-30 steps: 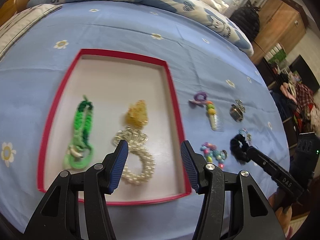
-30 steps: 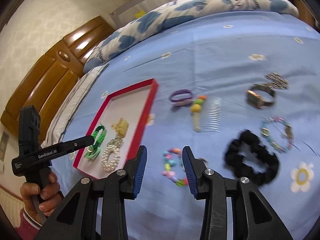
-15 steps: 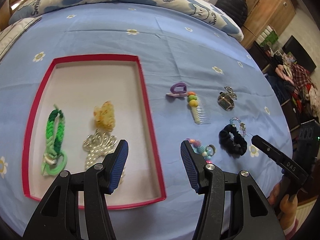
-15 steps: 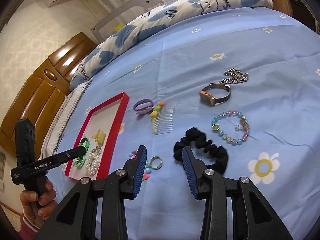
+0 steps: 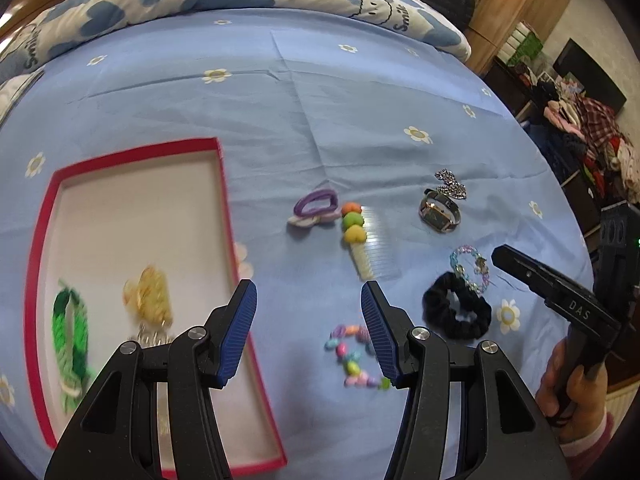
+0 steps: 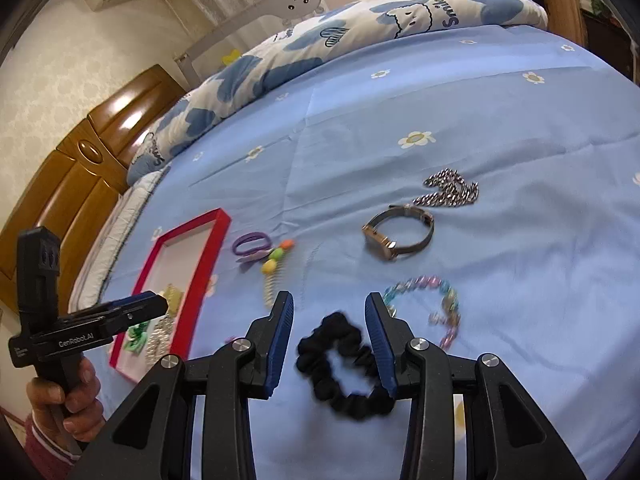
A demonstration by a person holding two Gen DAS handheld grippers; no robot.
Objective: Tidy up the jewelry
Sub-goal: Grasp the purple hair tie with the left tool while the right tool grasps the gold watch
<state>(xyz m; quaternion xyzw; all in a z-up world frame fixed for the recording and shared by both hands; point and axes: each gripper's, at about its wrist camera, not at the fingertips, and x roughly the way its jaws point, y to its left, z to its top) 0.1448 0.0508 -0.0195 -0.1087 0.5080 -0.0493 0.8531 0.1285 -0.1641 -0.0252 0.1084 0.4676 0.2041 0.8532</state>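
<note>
The black scrunchie [image 6: 344,368] lies on the bedsheet [image 6: 440,112] between the released, empty right gripper's [image 6: 330,340] fingers, while the equally released left gripper [image 5: 308,332] hangs near the bead bracelet [image 5: 352,356].

pearl bracelet [image 5: 150,338] mostly hidden behind left gripper [image 5: 308,334], tray contents blurred

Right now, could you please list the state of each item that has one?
Red tray: open, partly filled.
Left tool: open, empty.
Right tool: open, empty, above the black scrunchie.
Watch: strap closed in a loop, lying on the sheet.
Purple clip: lying outside the tray.
</note>
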